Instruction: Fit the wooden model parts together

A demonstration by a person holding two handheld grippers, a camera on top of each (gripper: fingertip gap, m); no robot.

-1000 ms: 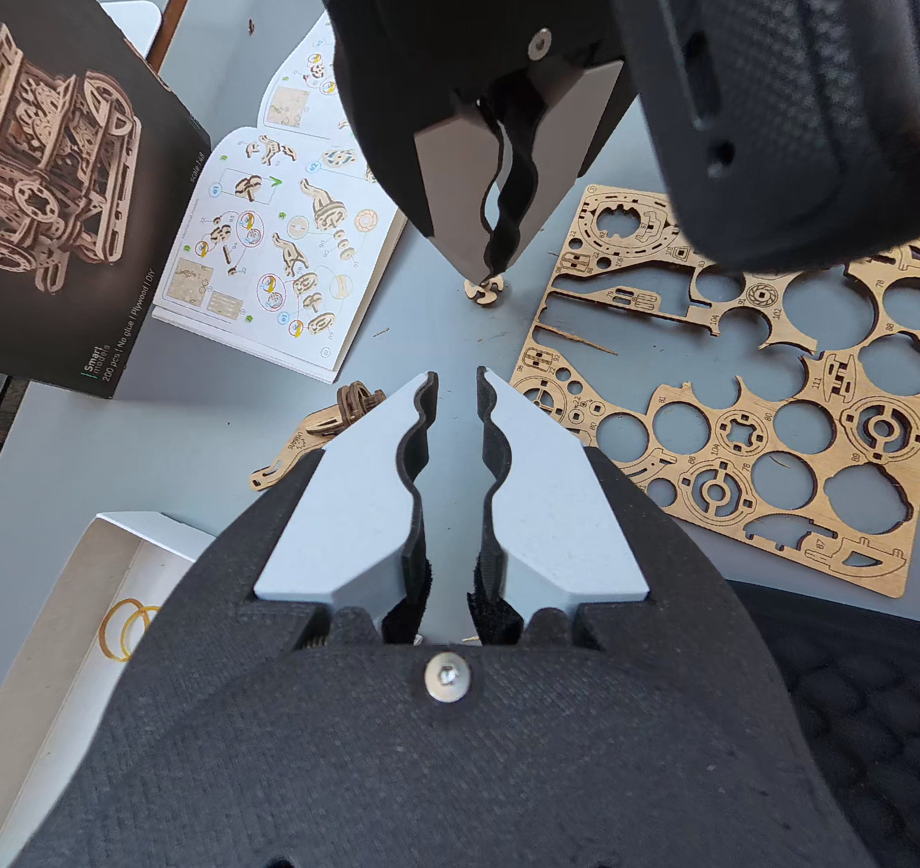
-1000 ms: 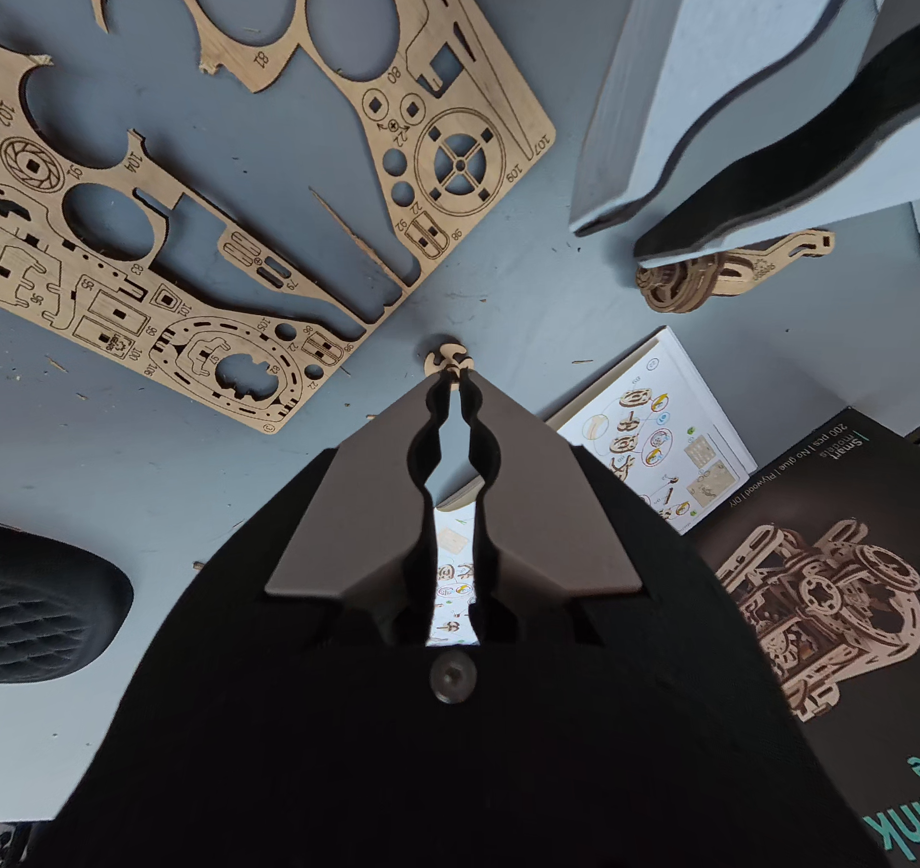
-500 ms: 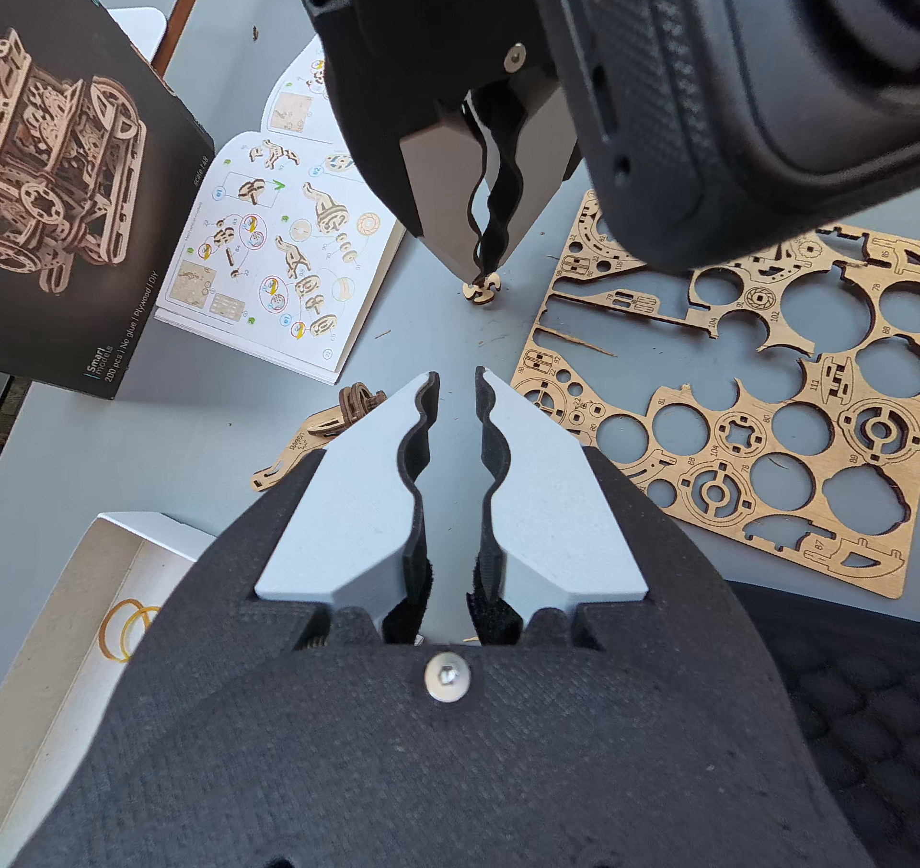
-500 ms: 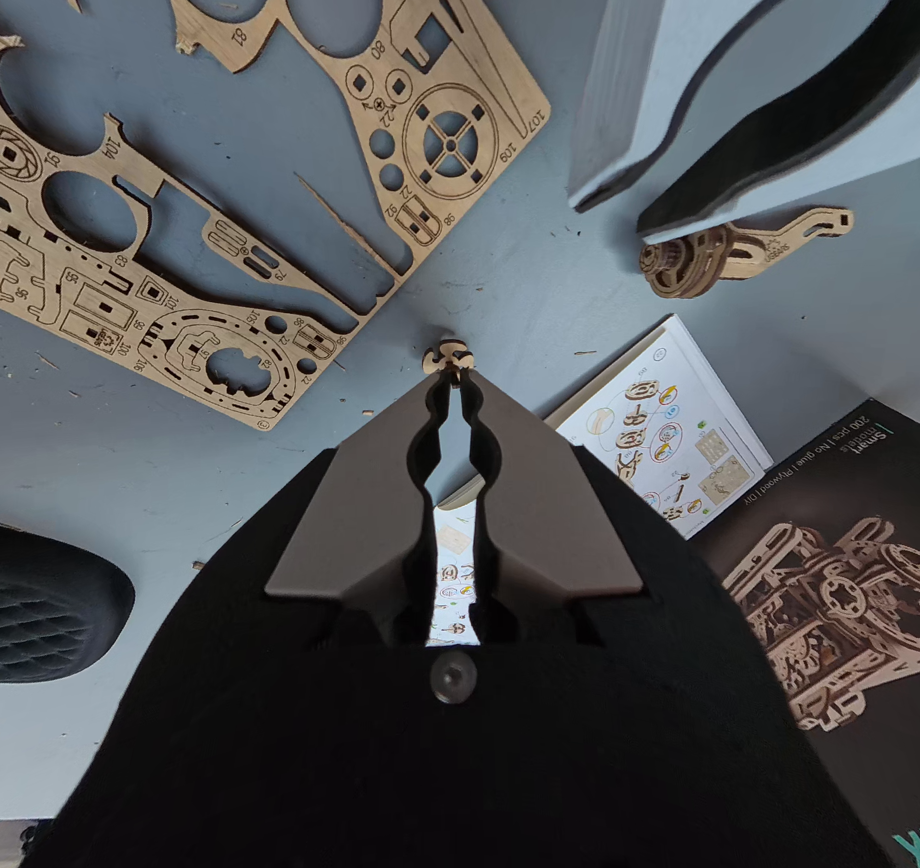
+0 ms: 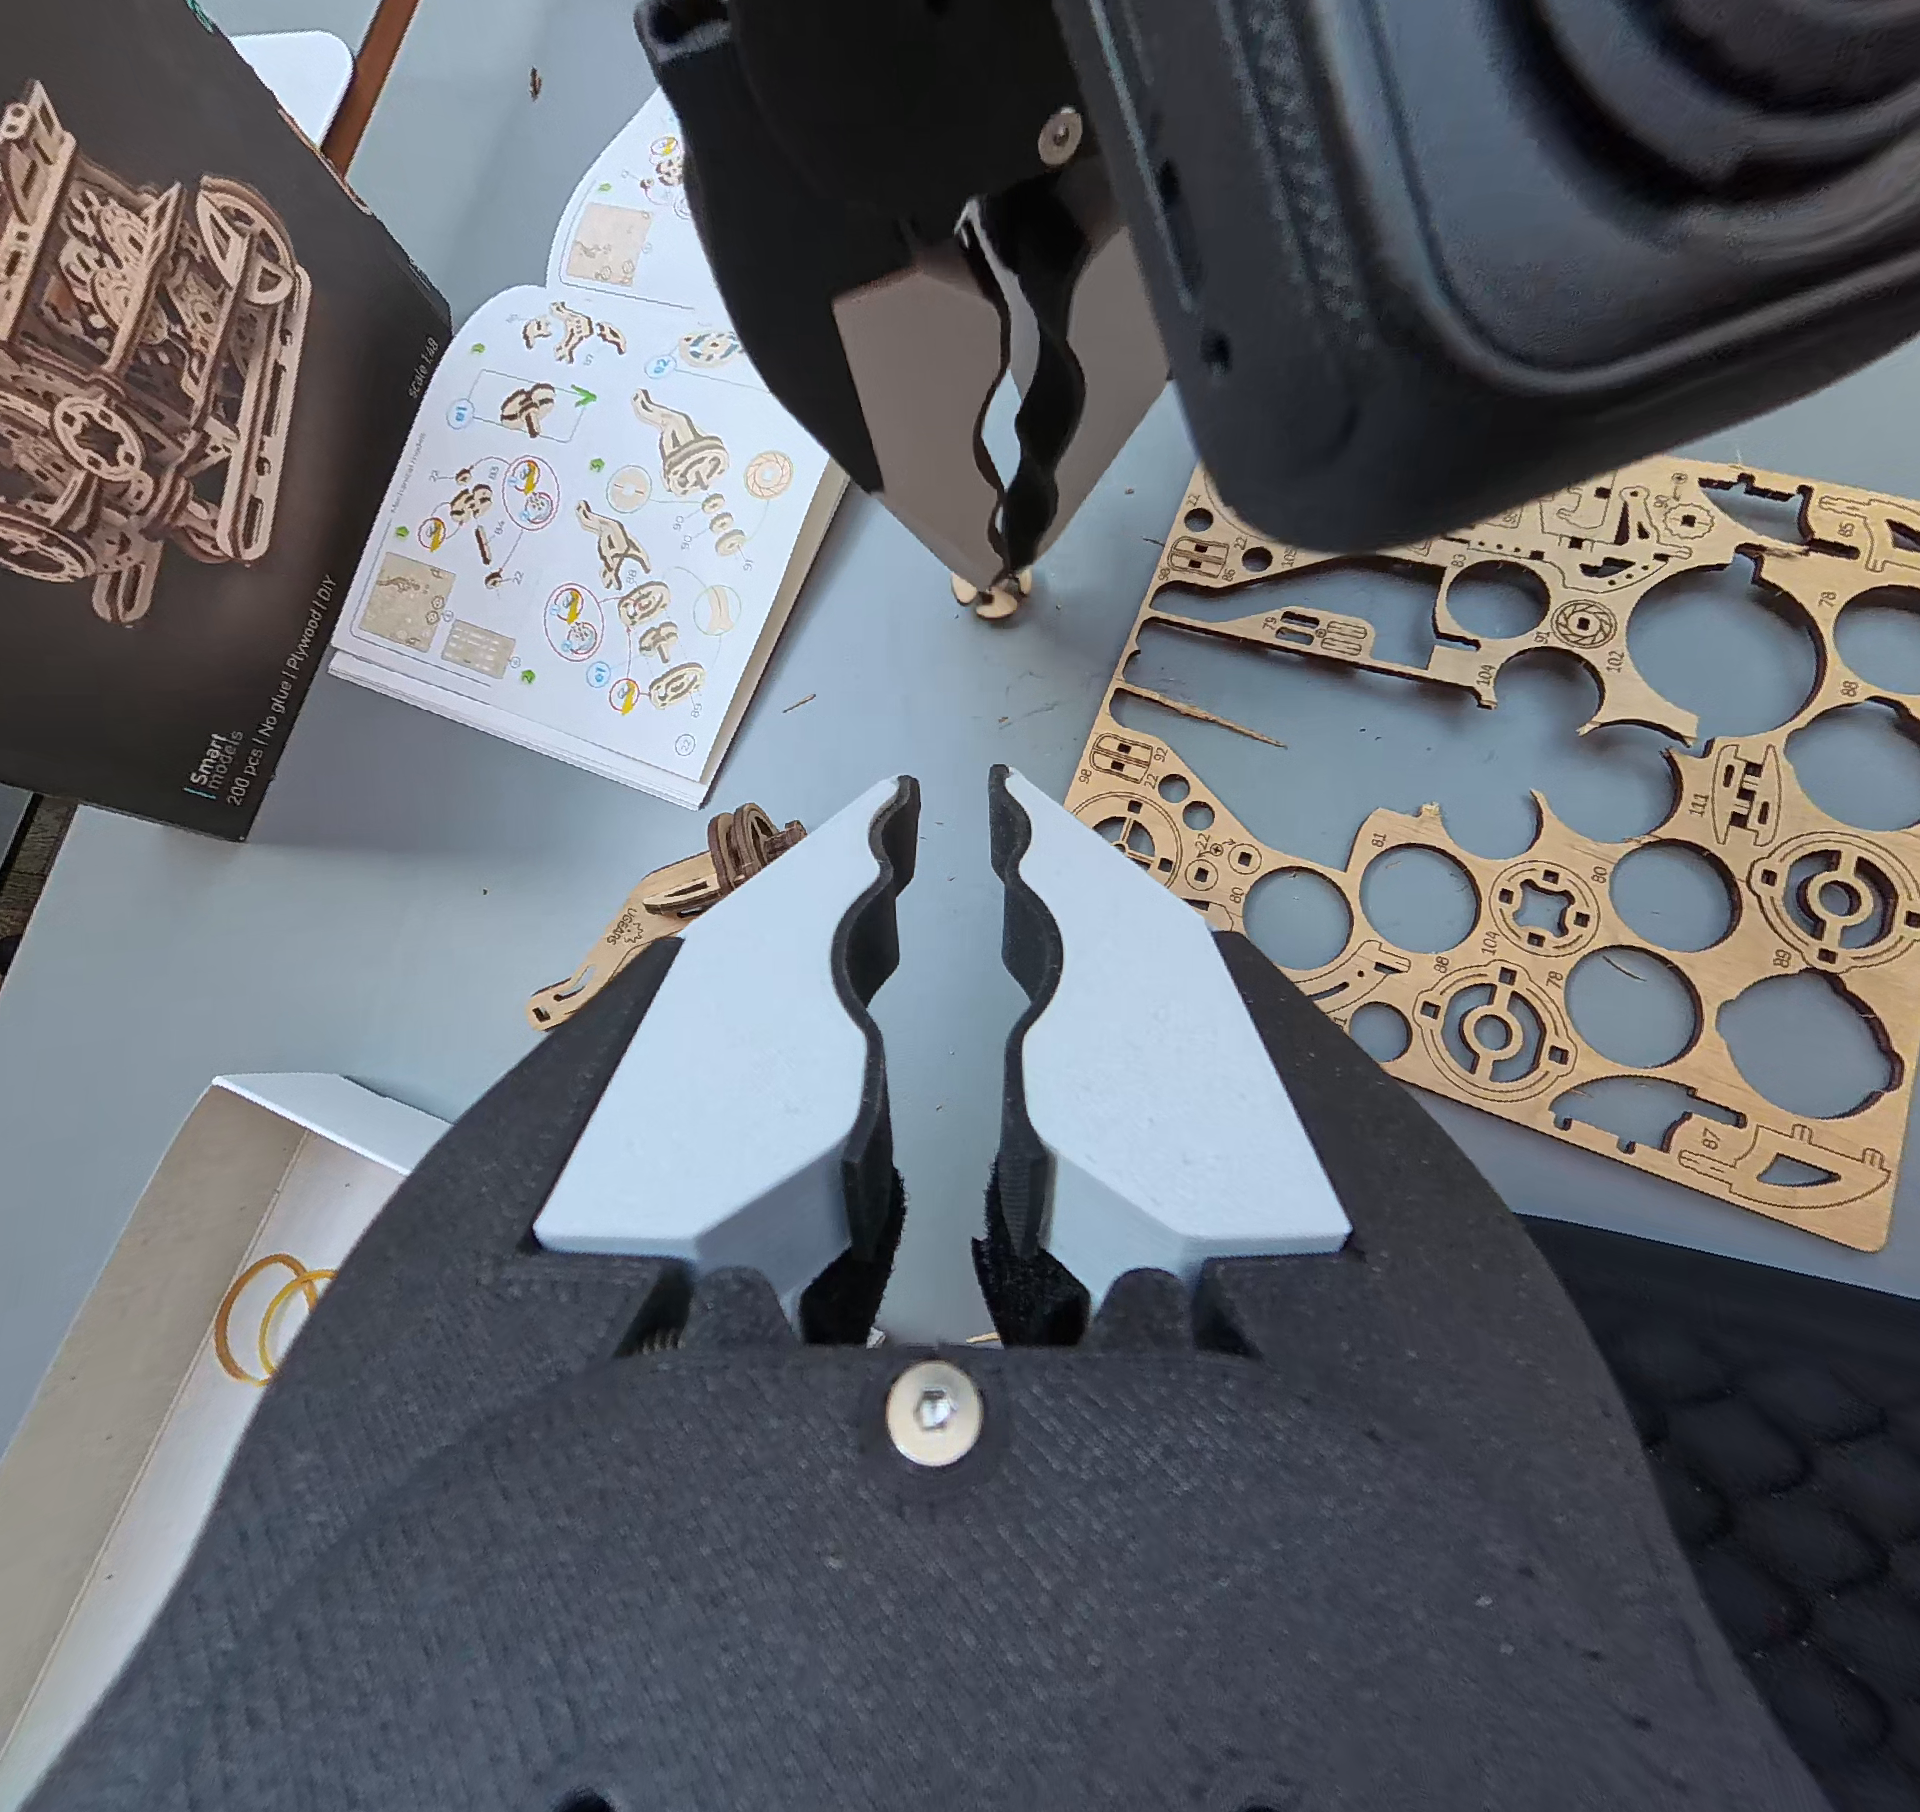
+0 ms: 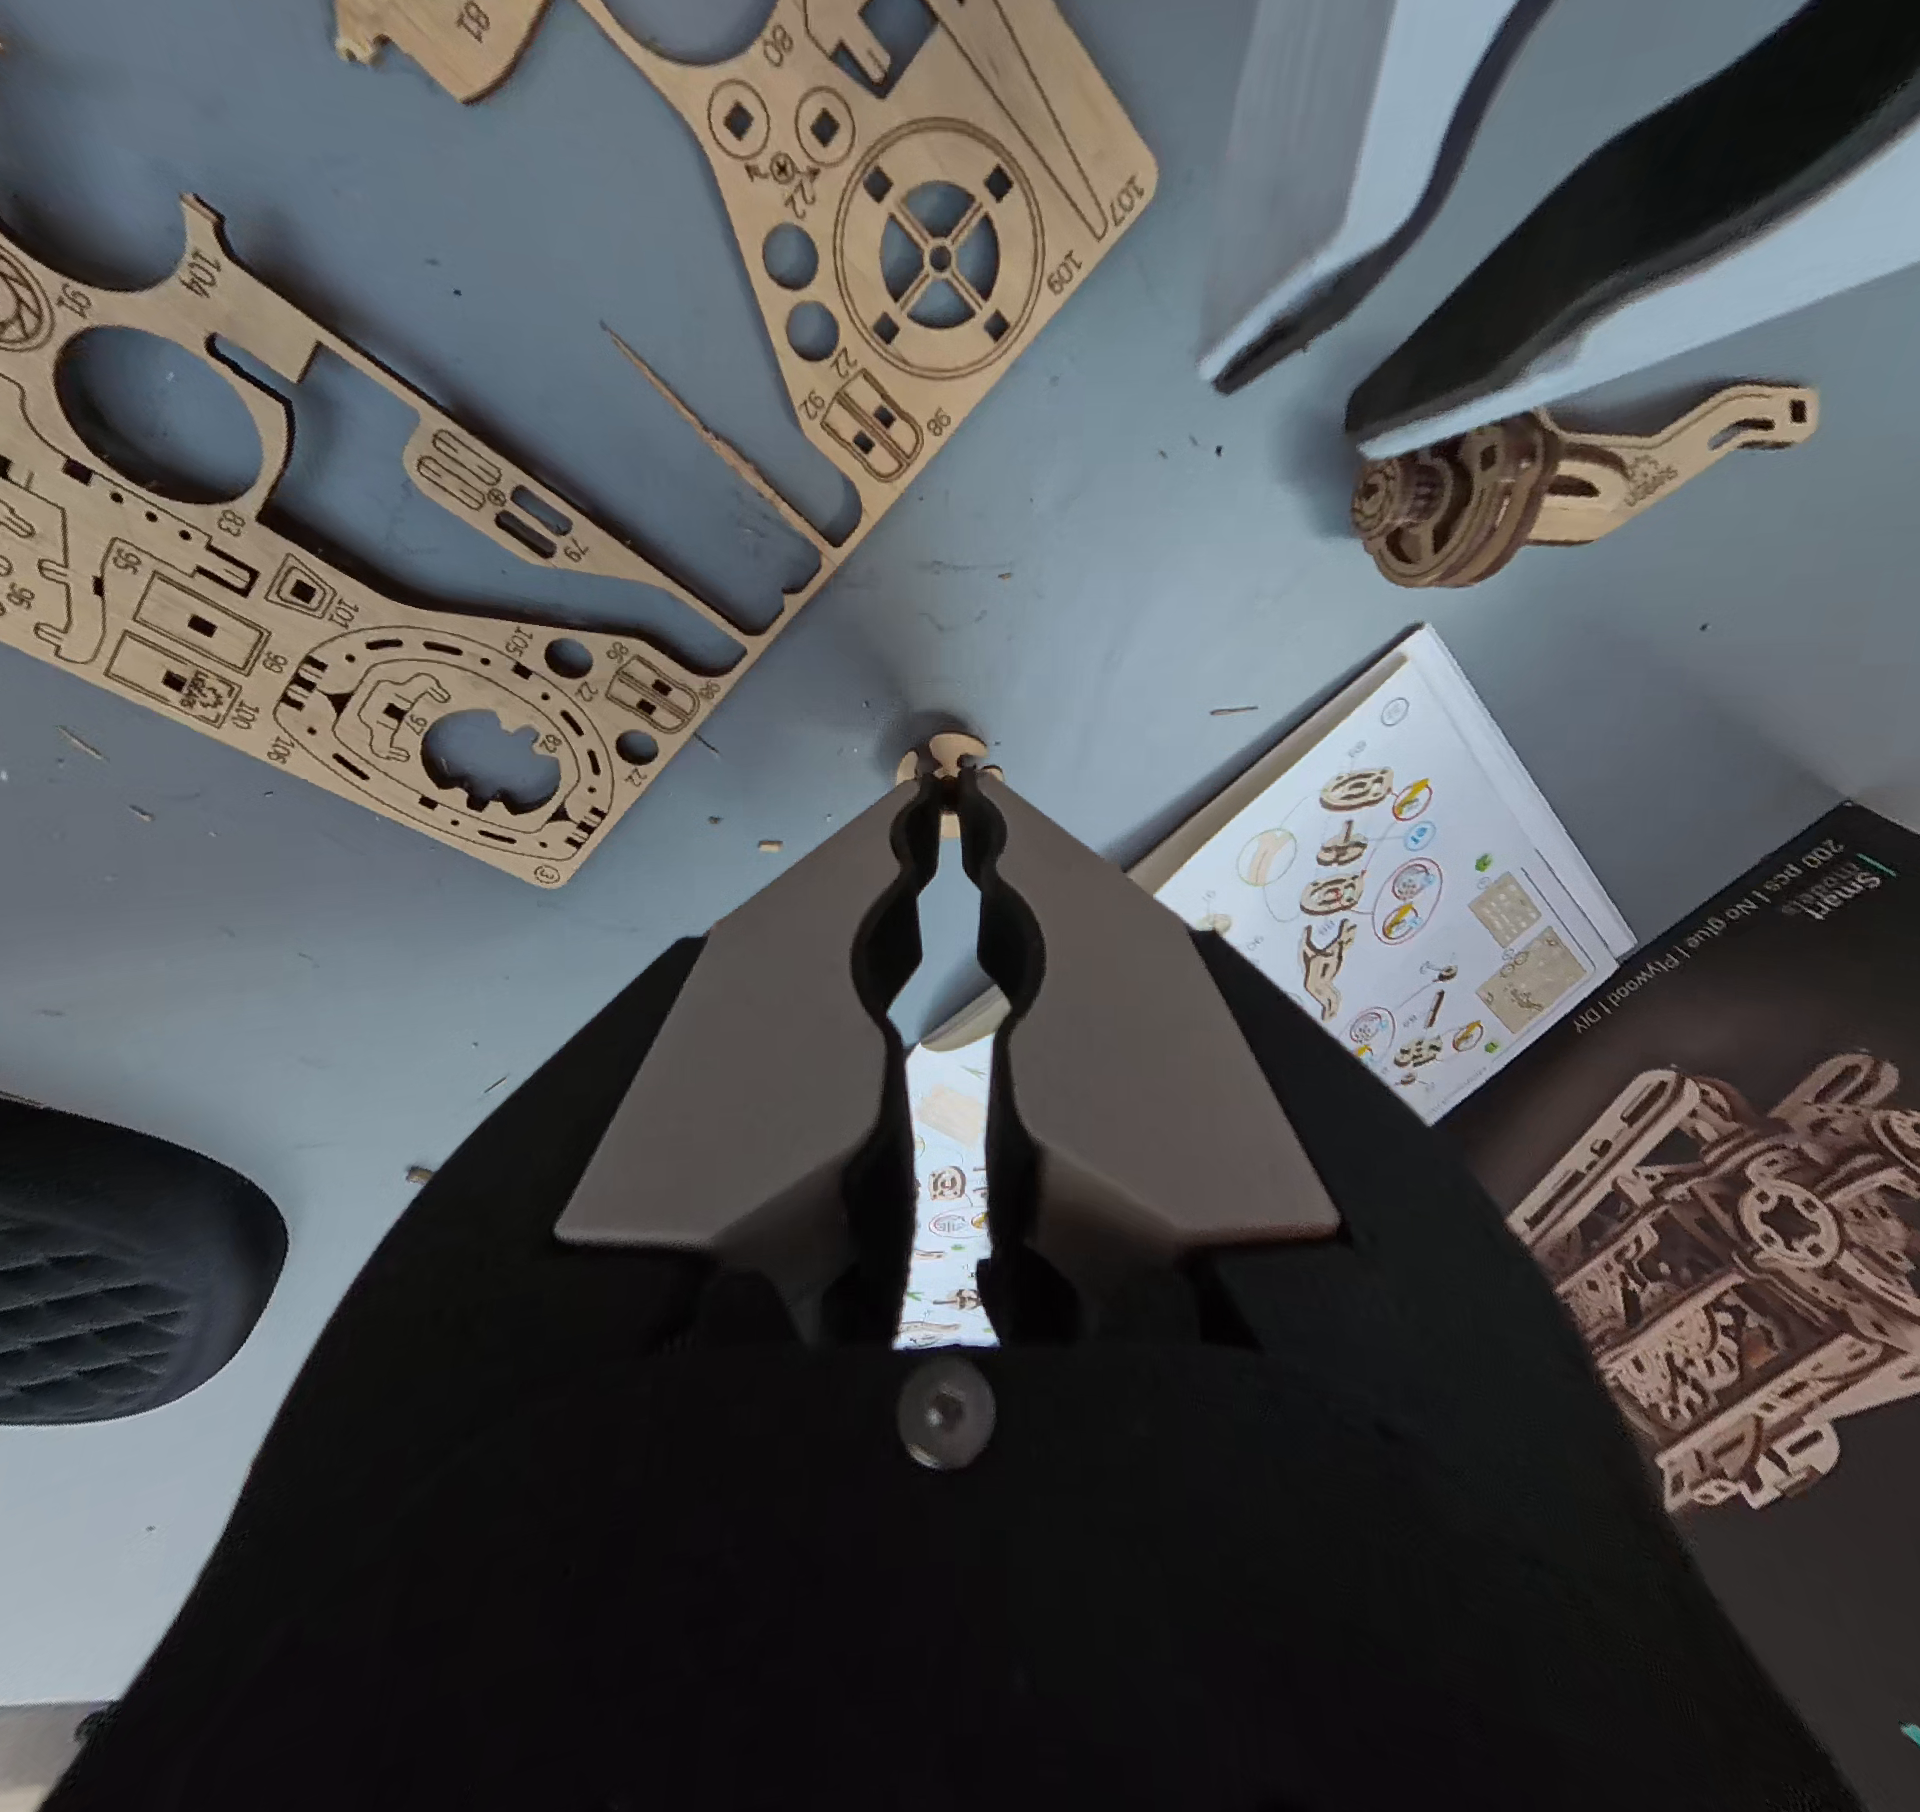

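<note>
My right gripper (image 6: 943,788) has dark grey fingers and is shut on a small round wooden part (image 6: 943,756), held at its very tips close to the grey table. In the left wrist view this gripper (image 5: 1000,567) hangs tip-down with the part (image 5: 992,596) just over the table. My left gripper (image 5: 951,783), with light blue fingers, is open and empty, low over the table. A wooden sub-assembly (image 5: 665,905), an arm with stacked discs, lies just left of its left finger; it also shows in the right wrist view (image 6: 1475,505), below the left gripper (image 6: 1294,401).
A laser-cut plywood sheet (image 5: 1558,879) with many punched-out holes lies right of the grippers. An open instruction booklet (image 5: 582,557) and a black kit box (image 5: 156,412) lie to the left. A white box (image 5: 156,1347) holds rubber bands. A black mesh pad (image 5: 1766,1450) is at the near right. The left gripper's tips are roughly 8 cm from the right gripper's.
The right gripper has tilted, its body leaning closer to the left camera, while the small part stays nearly in place. The left gripper has not moved.
</note>
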